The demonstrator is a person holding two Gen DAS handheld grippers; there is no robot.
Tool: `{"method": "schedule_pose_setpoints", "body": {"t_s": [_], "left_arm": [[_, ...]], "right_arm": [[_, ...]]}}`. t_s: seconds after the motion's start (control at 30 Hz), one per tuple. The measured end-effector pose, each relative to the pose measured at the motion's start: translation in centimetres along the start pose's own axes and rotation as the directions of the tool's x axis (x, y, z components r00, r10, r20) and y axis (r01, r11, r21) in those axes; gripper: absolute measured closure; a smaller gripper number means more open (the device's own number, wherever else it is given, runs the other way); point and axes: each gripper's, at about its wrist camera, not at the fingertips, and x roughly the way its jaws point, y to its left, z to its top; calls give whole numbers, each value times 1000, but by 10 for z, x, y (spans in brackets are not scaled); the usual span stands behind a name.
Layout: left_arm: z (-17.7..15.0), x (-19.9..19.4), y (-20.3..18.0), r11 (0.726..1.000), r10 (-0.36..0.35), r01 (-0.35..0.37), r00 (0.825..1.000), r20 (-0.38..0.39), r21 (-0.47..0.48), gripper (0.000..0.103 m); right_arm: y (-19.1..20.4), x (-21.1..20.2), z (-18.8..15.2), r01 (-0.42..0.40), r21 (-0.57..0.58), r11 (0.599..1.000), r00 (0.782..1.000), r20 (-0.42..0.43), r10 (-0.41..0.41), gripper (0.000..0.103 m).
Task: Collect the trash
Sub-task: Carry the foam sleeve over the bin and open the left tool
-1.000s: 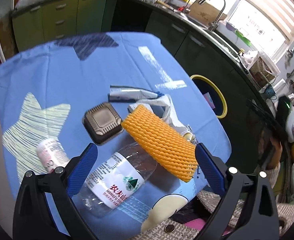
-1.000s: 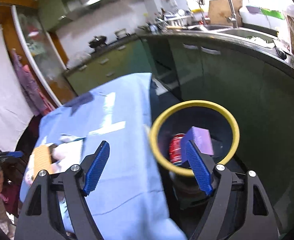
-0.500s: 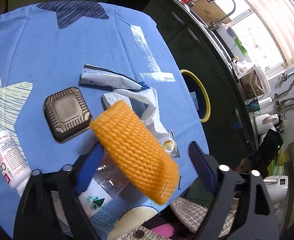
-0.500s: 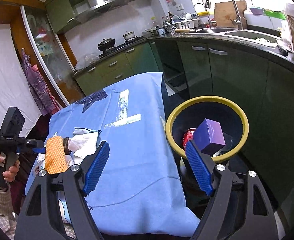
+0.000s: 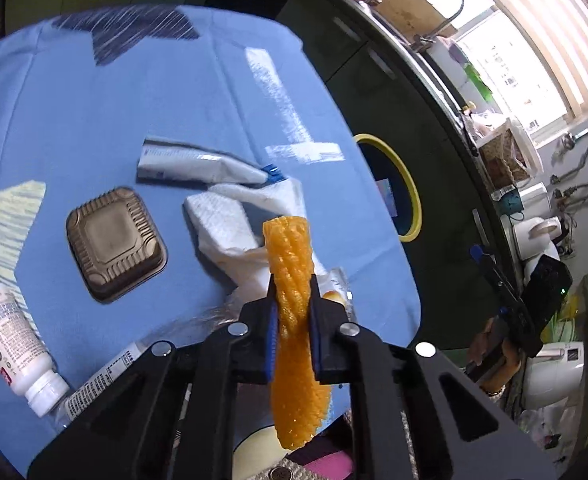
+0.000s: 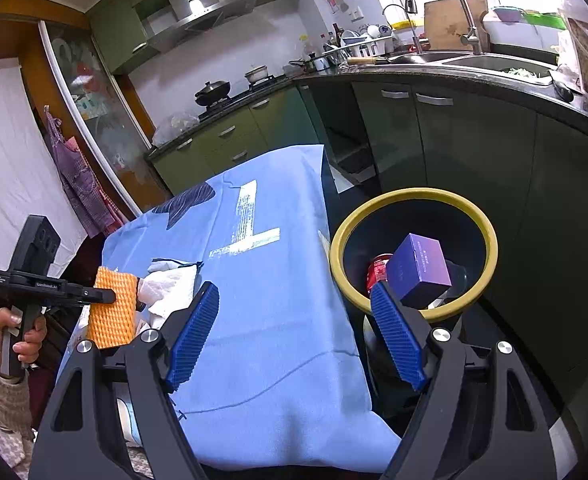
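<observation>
Orange foam netting [image 5: 294,320] sits clamped in the left tongs [image 5: 292,322], lower centre of frame — lifted off the bench [image 5: 114,120]. Right tongs [image 6: 294,332] hang apart, empty. Next, I judge: carry it to the yellow-rimmed bin [image 5: 407,196] at right — release above the opening.

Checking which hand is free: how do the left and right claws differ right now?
The left claw is shut on the orange foam net, lifted above the table; the right claw is open and holds nothing. The left hangs over the littered blue tablecloth; the right sits at the table's edge by the yellow-rimmed bin. Both have blue ribbed pads.
</observation>
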Motion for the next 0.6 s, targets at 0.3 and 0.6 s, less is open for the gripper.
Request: {"method": "schedule_pose_setpoints", "body": {"t_s": [0.3, 0.6], "left_arm": [[23, -20, -85, 981, -19, 14, 999, 27, 195, 91], [103, 59, -207, 933, -48, 29, 998, 45, 358, 91]], "right_arm": [[-20, -35, 2, 76, 37, 996, 991, 104, -80, 25], [-64, -67, -9, 107, 129, 986, 981, 150, -126, 25]]}}
